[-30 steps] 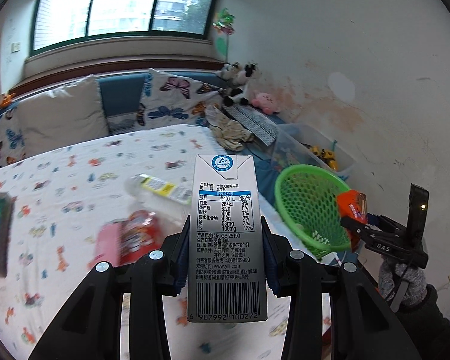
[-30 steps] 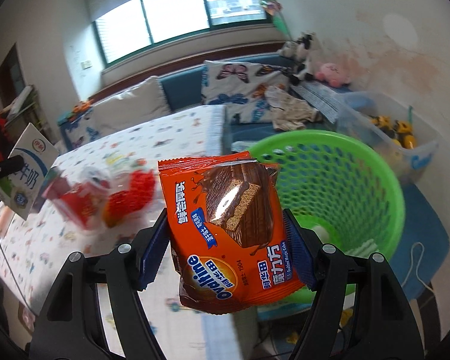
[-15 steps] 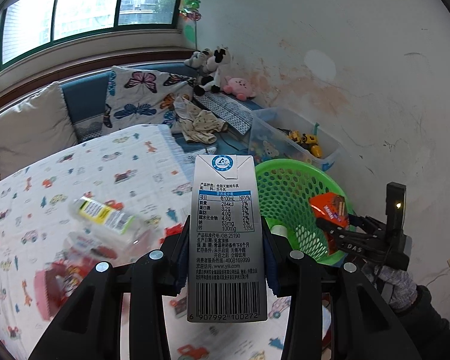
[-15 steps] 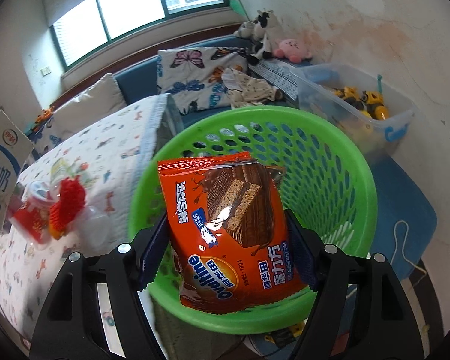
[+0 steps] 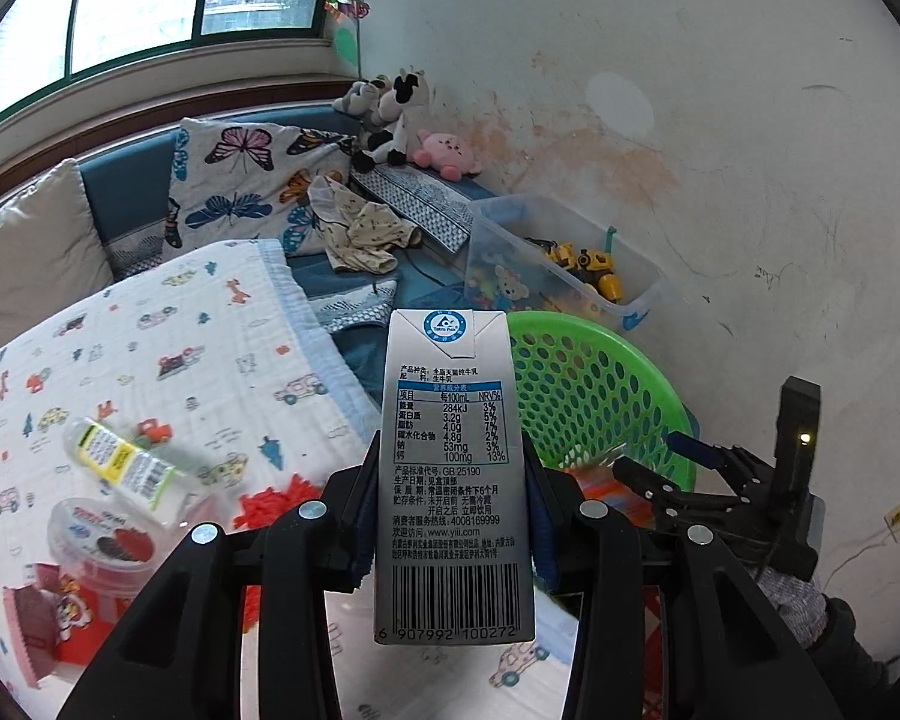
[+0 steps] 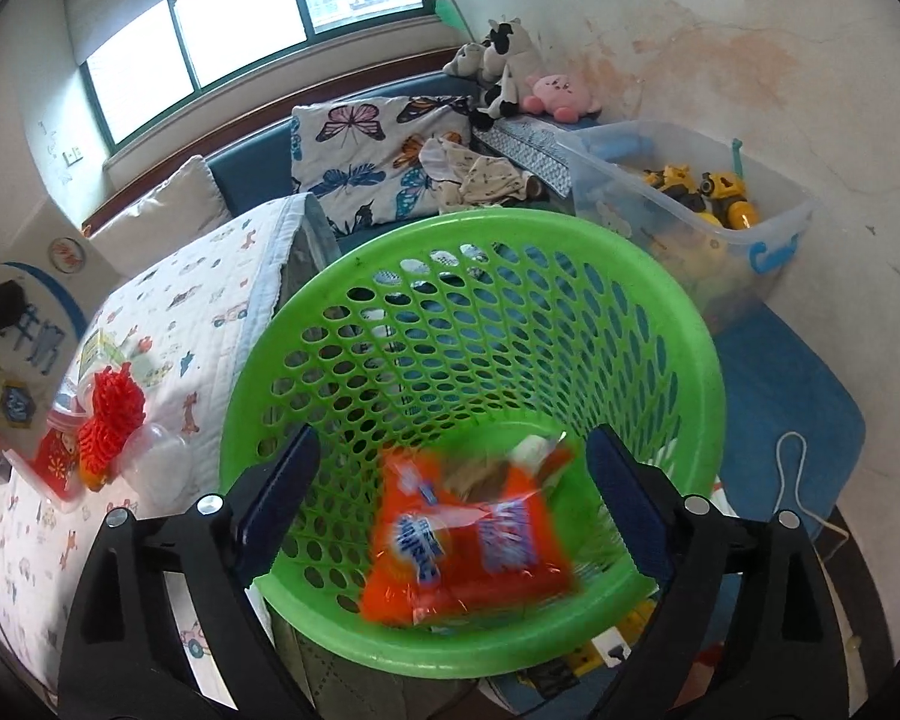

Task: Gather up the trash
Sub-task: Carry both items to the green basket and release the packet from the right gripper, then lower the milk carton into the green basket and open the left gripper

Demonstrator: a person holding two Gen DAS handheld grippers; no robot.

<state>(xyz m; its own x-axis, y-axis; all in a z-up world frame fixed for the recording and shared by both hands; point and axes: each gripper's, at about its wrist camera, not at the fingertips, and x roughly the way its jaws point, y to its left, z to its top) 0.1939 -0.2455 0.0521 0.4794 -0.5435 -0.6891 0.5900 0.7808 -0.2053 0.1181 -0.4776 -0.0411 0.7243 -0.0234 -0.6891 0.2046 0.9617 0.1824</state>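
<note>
My left gripper [image 5: 450,516] is shut on a grey milk carton [image 5: 453,480], held upright beside the green basket [image 5: 600,396]. My right gripper [image 6: 453,480] is open over the green basket [image 6: 684,324]; it also shows in the left wrist view [image 5: 666,468]. An orange snack packet [image 6: 468,534], blurred, lies loose inside the basket between the open jaws. On the bed lie a plastic bottle [image 5: 126,468], a red-lidded cup [image 5: 105,540], a red box [image 5: 48,624] and a red fuzzy thing [image 6: 111,414].
The bed with the printed quilt [image 5: 168,360] is left of the basket. A clear toy bin [image 6: 690,192] stands behind the basket by the wall. Cushions, clothes and plush toys [image 5: 390,114] lie along the window bench. A blue mat [image 6: 786,384] lies on the floor.
My right gripper opened and the orange snack packet dropped into the basket. My left gripper moved right toward the basket with the carton.
</note>
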